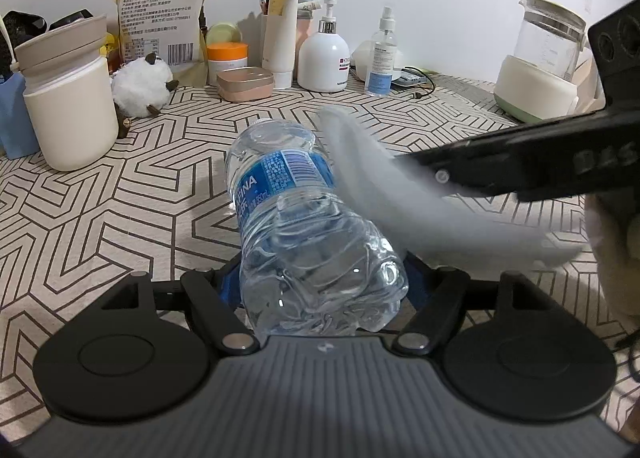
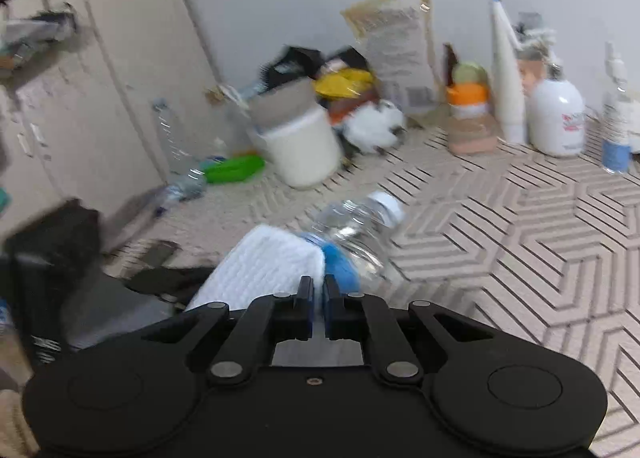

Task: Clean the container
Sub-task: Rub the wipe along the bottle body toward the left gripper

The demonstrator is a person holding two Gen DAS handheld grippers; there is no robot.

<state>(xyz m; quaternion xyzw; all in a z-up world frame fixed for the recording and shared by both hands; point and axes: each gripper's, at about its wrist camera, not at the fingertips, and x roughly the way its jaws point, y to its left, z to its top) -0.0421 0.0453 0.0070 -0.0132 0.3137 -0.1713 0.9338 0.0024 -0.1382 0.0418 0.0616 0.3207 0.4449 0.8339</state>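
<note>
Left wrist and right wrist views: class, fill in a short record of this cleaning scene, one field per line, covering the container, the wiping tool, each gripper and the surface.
container: clear plastic water bottle with blue label, lying on its side, white cap pointing away
wiping tool: white textured cloth, blurred, laid against the bottle's side
left gripper: jaws closed on the bottle's base end
right gripper: jaws pinched on the cloth's edge
surface: beige tablecloth with geometric line pattern
nearby: cream lidded jar, white pump bottle
</note>
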